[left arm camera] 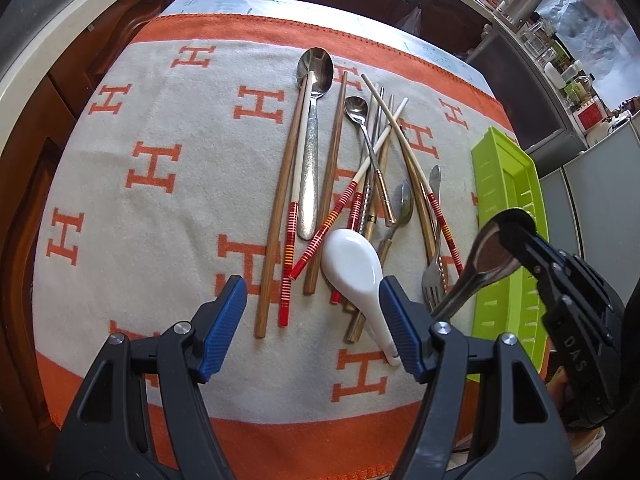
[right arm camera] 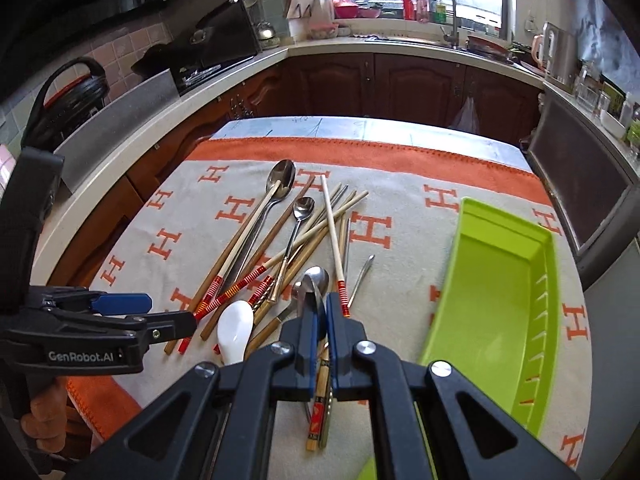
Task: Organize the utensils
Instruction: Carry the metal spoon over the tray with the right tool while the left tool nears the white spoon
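Note:
A jumble of utensils lies on the orange-and-grey cloth (left arm camera: 160,208): wooden and red-banded chopsticks (left arm camera: 292,184), a large metal spoon (left arm camera: 314,68), a white ceramic spoon (left arm camera: 352,264) and a fork (left arm camera: 434,280). My left gripper (left arm camera: 312,320) hovers open just above the near end of the pile, the ceramic spoon's handle beside its right pad. My right gripper (right arm camera: 322,320) is shut on a metal spoon (right arm camera: 316,282), lifted off the cloth by the bowl. In the left wrist view that spoon (left arm camera: 492,252) hangs beside the green tray (left arm camera: 508,184).
The green tray (right arm camera: 492,300) lies on the right of the cloth with nothing inside. Dark wood cabinets and a counter with a sink (right arm camera: 448,36) ring the table. A person's hand (right arm camera: 44,420) holds the left gripper (right arm camera: 160,314).

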`<state>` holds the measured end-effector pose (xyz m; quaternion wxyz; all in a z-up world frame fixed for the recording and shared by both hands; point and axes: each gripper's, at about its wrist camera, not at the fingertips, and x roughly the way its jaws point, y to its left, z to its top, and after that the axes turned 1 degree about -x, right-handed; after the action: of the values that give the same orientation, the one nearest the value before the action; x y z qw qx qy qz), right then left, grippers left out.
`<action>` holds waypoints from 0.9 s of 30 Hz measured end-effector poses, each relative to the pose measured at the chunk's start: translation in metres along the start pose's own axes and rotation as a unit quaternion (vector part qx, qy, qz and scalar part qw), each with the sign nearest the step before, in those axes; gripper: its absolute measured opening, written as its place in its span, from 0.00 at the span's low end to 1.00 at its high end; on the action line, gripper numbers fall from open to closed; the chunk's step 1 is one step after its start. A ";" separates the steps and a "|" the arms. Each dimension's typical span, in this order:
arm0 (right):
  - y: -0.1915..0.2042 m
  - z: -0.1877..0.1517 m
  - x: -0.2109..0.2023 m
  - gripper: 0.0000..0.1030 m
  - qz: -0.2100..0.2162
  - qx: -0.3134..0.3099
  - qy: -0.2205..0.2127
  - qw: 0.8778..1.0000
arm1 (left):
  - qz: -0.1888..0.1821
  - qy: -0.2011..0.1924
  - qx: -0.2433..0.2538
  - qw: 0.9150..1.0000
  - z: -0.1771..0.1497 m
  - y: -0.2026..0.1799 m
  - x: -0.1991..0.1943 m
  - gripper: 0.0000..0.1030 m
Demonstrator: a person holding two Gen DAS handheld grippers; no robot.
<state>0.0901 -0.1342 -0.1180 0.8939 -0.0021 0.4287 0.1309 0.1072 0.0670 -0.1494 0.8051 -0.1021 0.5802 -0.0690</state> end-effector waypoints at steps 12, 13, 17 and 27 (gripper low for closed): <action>-0.075 -0.016 -0.055 0.04 -0.047 0.122 -0.047 0.990 | -0.004 0.013 0.001 1.000 -0.008 -0.010 0.003 0.64; -0.081 -0.018 -0.058 0.04 -0.054 0.129 -0.046 0.989 | -0.010 0.015 -0.005 1.000 -0.007 -0.010 0.003 0.64; -0.104 -0.023 -0.062 0.04 -0.080 0.147 -0.036 0.985 | -0.028 0.021 -0.028 0.999 0.001 -0.005 0.002 0.58; -0.109 -0.028 -0.041 0.05 -0.113 0.094 0.025 0.989 | -0.041 0.063 -0.046 0.996 0.003 -0.016 0.016 0.53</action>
<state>0.0699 -0.2523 -0.1162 0.8881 0.0295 0.4586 -0.0121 0.1151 0.0480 -0.1593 0.7581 -0.1581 0.6274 -0.0814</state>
